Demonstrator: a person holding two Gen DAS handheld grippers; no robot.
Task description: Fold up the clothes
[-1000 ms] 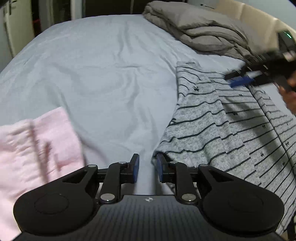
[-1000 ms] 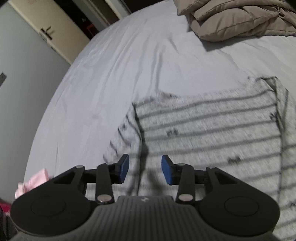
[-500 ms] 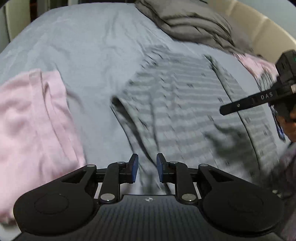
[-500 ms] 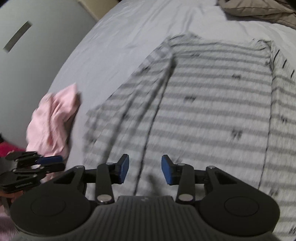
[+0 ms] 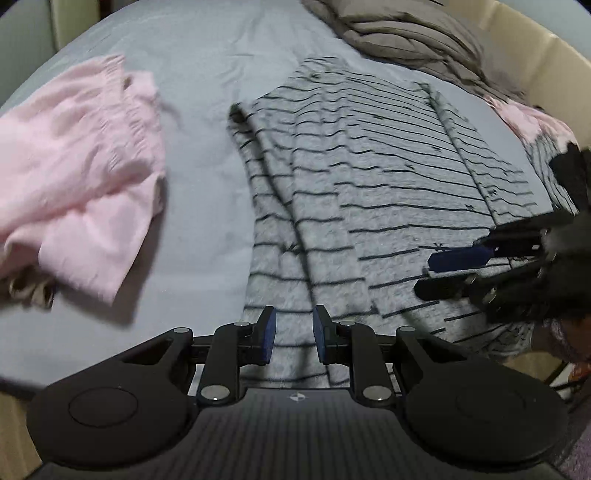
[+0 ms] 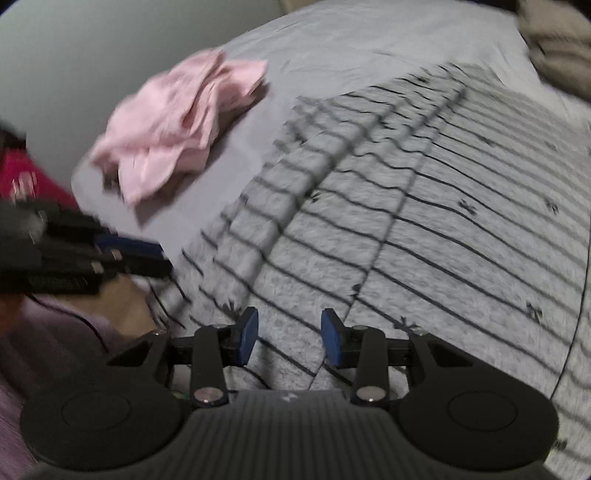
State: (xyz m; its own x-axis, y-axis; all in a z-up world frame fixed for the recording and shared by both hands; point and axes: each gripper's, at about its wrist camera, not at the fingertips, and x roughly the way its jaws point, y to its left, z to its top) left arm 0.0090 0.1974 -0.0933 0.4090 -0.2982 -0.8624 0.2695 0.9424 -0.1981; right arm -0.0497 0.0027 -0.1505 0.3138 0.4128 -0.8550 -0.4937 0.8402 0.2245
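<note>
The grey striped knit shirt [image 5: 369, 192] now lies flat on the bed right under both tongs, after they slid back to its near edge. Left tongs [image 5: 294, 339] are empty (narrow gap); right tongs [image 6: 289, 338] are closing, gripping nothing yet, so folding can start.

On the bed [image 5: 207, 74], the striped garment [image 5: 369, 177] lies right of the crumpled garment [image 5: 74, 177], bedding pile [image 5: 406, 33] behind.

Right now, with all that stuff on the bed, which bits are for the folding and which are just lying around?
For the folding:
- grey striped top, spread flat
- pink garment, crumpled beside it
- left tongs and right tongs, both empty

Just lying about:
- brown duvet, bunched up
- bedsheet
</note>
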